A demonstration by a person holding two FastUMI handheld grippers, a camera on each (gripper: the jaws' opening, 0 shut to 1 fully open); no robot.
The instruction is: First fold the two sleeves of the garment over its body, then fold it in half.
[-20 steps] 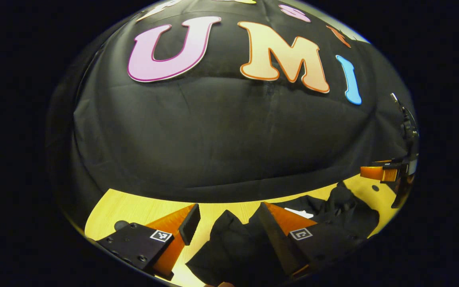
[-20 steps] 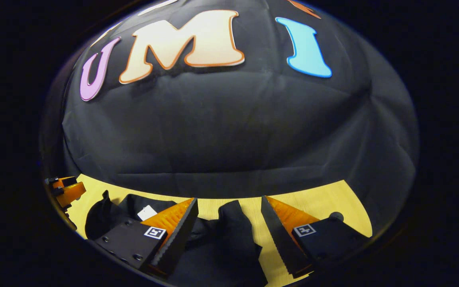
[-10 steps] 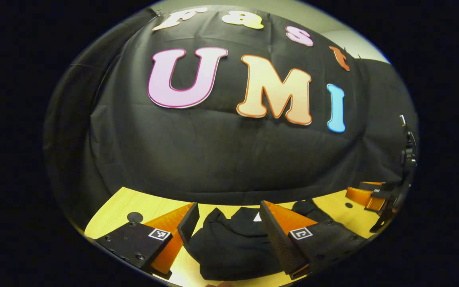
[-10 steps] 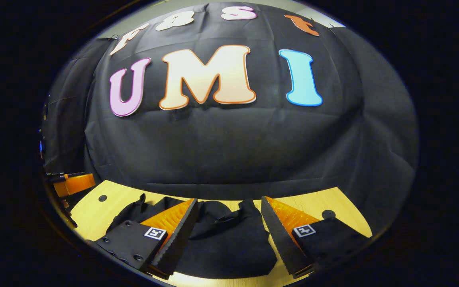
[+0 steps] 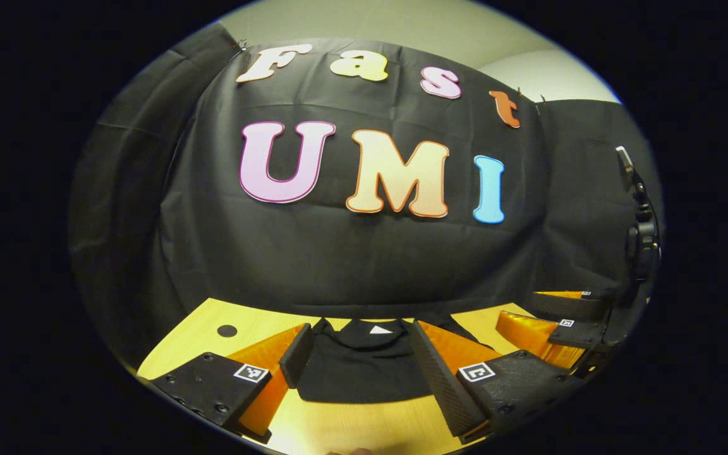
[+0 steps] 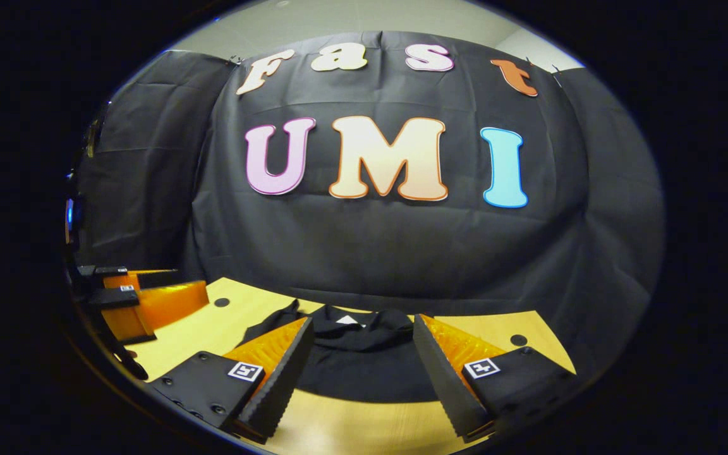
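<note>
Left gripper view: the left gripper point(image 5: 356, 354) is seen at the bottom of the frame with its fingers spread wide, nothing held between them. The garment point(image 5: 364, 370), black, is seen lying on the table point(image 5: 212, 325) in the lower centre of the frame, framed by the gap between the fingers and apart from them. A small white tag point(image 5: 379, 329) is visible at its collar on the far edge. The near hem is shown as a fairly straight line, with bare table below it. The right gripper point(image 5: 560, 313) is seen at the lower right edge of the frame, over the table to the right of the garment; whether it is open can't be told from this view. A dark round hole point(image 5: 227, 330) is seen in the table at lower left.

Right gripper view: the right gripper's point(image 6: 362, 354) fingers are seen wide apart at the bottom of the frame, empty. The garment point(image 6: 364, 366) is seen in the lower centre between them, untouched, with the tag point(image 6: 345, 320) at the far edge. The left gripper point(image 6: 143, 302) is seen at the left edge of the frame, above the table point(image 6: 212, 328). Black cloth point(image 6: 370, 253) is seen behind the table.
</note>
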